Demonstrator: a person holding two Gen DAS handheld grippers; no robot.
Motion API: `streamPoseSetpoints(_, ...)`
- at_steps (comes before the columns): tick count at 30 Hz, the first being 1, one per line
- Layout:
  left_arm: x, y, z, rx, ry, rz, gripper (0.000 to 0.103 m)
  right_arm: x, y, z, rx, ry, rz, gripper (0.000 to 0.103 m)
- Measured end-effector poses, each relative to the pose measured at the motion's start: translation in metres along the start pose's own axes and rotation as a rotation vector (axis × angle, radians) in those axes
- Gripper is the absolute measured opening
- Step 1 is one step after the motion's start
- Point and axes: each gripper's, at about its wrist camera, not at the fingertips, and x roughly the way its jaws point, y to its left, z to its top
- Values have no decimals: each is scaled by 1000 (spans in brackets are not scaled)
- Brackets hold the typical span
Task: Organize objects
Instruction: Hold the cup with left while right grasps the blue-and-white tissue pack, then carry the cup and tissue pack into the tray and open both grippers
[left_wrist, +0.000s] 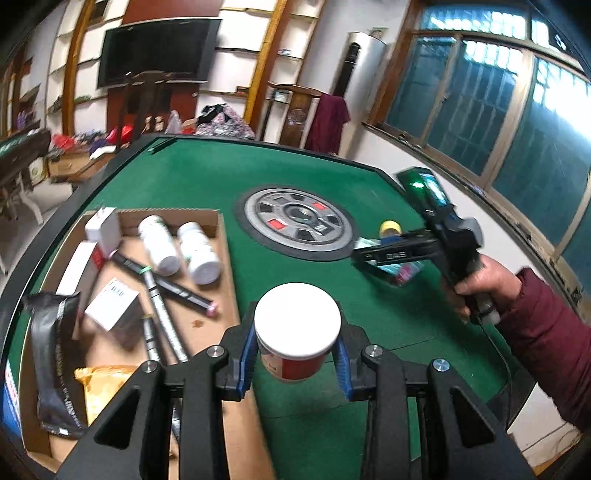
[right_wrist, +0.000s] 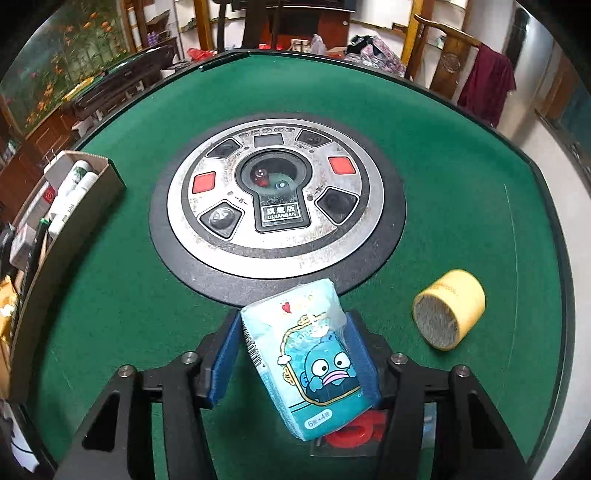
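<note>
Two grippers work over a green felt counter (right_wrist: 461, 192) whose round hub (right_wrist: 279, 201) reads "QIJIANBAN". Left gripper (left_wrist: 297, 354) clamps a white-lidded jar (left_wrist: 297, 321), upright beside the cardboard box (left_wrist: 207, 221). Right gripper (right_wrist: 297, 360) has the tissue pack (right_wrist: 310, 354), marked "6×4", between its jaws, tilted, long axis toward the hub; grip uncertain.

Black grippers (left_wrist: 295, 354), blue pads (left_wrist: 246, 354) (silver screws); maroon sleeve (left_wrist: 546, 332).
</note>
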Motion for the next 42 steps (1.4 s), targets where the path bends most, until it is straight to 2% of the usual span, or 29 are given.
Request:
streamPoseSetpoints(4, -8, 17, -4, -43, -20, 2, 34, -15, 0, -7, 52, -27, -1, 38)
streamPoseSetpoints(8, -20, 26, -11, -67, -35, 6, 34, -24, 6, -16, 67, -42, -3, 38)
streamPoseSetpoints(9, -23, 27, -13, -72, -37, 5, 34, -23, 8, -19, 57, -37, -10, 40)
streamPoseSetpoints(11, -29, 30, -16, -81, -44, 8, 34, -20, 7, -18, 61, -25, -11, 56)
streamPoseSetpoints(12, -32, 30, -17, -82, -49, 12, 34, -20, 6, -18, 65, -17, -22, 71)
streamPoseSetpoints(13, -36, 30, -18, -84, -54, 15, 34, -19, 4, -19, 69, -14, -48, 80)
streamPoseSetpoints(15, -42, 31, -20, -85, -65, 17, 34, -21, -1, -19, 79, -26, -71, 82)
streamPoseSetpoints(17, -47, 34, -22, -86, -75, 23, 34, -21, -3, -23, 93, -15, -23, 82)
streamPoseSetpoints(18, -48, 37, -22, -91, -79, 26, 34, -19, -2, -25, 88, -7, -4, 76)
streamPoseSetpoints(19, -49, 39, -22, -98, -82, 31, 34, -14, 0, -27, 75, 5, -1, 59)
streamPoseSetpoints(20, -51, 41, -22, -105, -86, 35, 34, -7, 2, -29, 66, 27, -15, 57)
streamPoseSetpoints(21, -53, 43, -22, -109, -92, 40, 34, -9, 6, -31, 60, 3, -28, 52)
streamPoseSetpoints(23, -61, 47, -22, -114, -108, 54, 34, -10, 7, -33, 87, 5, -8, 48)
streamPoseSetpoints(27, -72, 58, -23, -121, -127, 82, 34, -15, 9, -40, 138, -23, 32, 46)
streamPoseSetpoints(32, -73, 70, -30, -140, -115, 104, 34, -41, 20, -45, 194, -88, 127, 46)
streamPoseSetpoints(38, -72, 84, -41, -198, -105, 109, 34, -75, 69, -30, 152, -144, 279, 47)
streamPoseSetpoints(42, -74, 86, -43, -202, -111, 114, 34, -83, 122, -14, 99, -143, 385, 47)
